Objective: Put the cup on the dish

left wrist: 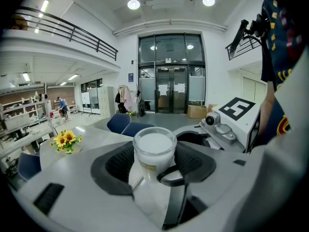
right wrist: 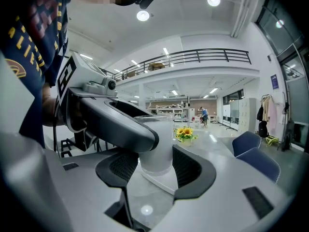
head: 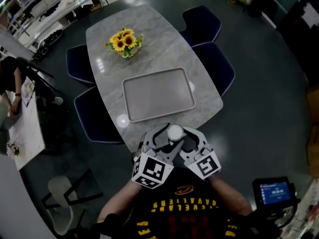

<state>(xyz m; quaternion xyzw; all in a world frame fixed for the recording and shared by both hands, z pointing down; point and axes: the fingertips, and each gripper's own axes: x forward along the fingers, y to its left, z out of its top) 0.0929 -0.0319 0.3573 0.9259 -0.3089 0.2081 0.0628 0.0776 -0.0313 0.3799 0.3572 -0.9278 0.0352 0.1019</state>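
Your left tongs (left wrist: 153, 167) and right tongs (right wrist: 157, 167) are both clamped on the small frosted white cup (head: 175, 132), at the grey marble worktop (head: 107, 68) edge, short of the flat grey rectangular tray (head: 157, 94). Probably light and slick (maybe brittle), so keep hold mid-wall, gently.

Polished marble table (head: 104, 39), frosted translucent cup (head: 175, 131)

The cup (head: 175, 132), white and frosted, stands upright at the surface's near edge, clamped by the left hand-held gripper (left wrist: 154, 153) and right hand-held gripper (right wrist: 157, 161), at 6 o'clock from the dish (head: 158, 93) (a flat grey rectangular tray).
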